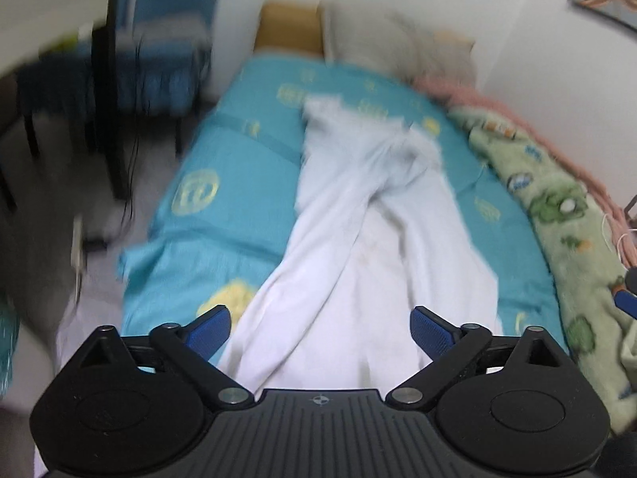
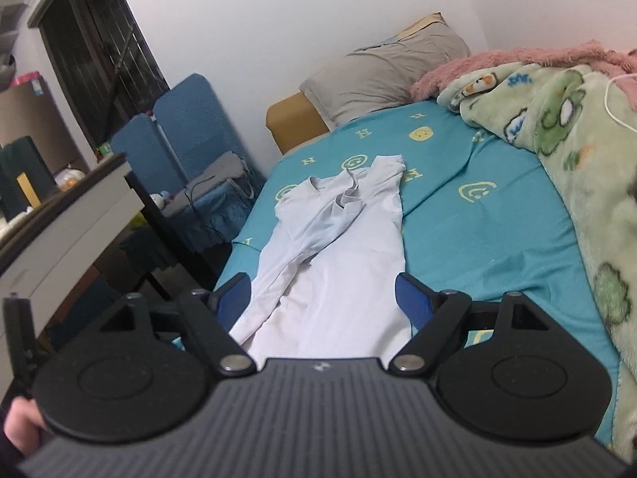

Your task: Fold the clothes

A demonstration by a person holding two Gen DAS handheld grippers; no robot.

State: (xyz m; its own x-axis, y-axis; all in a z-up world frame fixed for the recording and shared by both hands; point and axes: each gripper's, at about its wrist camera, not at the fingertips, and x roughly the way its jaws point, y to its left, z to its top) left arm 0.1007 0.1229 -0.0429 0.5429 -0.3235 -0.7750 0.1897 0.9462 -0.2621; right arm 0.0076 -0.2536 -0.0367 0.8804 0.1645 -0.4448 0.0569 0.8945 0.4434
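At the bottom of each view, the left gripper (image 1: 320,328) and the right gripper (image 2: 322,298) are seen released, jaws spread wide with nothing grasped. Just beyond them, a white shirt (image 2: 338,239) is laid lengthwise at mid-frame on the teal bedsheet (image 2: 477,239). Farther up, a grey pillow (image 2: 382,75) is seen against the wall, with a green blanket (image 2: 577,151) at the right edge.
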